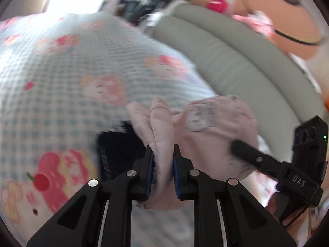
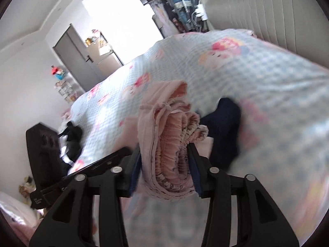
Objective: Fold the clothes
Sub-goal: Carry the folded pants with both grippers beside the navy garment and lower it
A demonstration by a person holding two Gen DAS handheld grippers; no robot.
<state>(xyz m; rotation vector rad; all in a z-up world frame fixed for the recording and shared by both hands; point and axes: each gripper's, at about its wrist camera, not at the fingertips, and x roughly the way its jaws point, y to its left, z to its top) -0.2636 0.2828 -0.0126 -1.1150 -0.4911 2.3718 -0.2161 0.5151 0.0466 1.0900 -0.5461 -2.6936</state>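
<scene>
A pale pink garment [image 1: 207, 135] with a white label is bunched up above the bed. My left gripper [image 1: 163, 154] is shut on a fold of its fabric. In the right wrist view the same pink garment [image 2: 164, 135] shows its gathered elastic waistband, and my right gripper [image 2: 164, 154] is shut on that thick bundle. The right gripper [image 1: 238, 146] also appears in the left wrist view, reaching in from the right against the cloth. A dark navy garment [image 1: 117, 144] lies on the bed just behind the pink one, and shows as a dark navy shape [image 2: 224, 129] in the right wrist view.
The bed is covered by a blue-checked cartoon-print blanket [image 1: 72, 78]. A grey padded headboard [image 1: 236, 61] curves along the right. A black-and-white item [image 2: 72, 142] lies at the bed's far edge. A door [image 2: 76, 53] and bright window [image 2: 123, 20] are beyond.
</scene>
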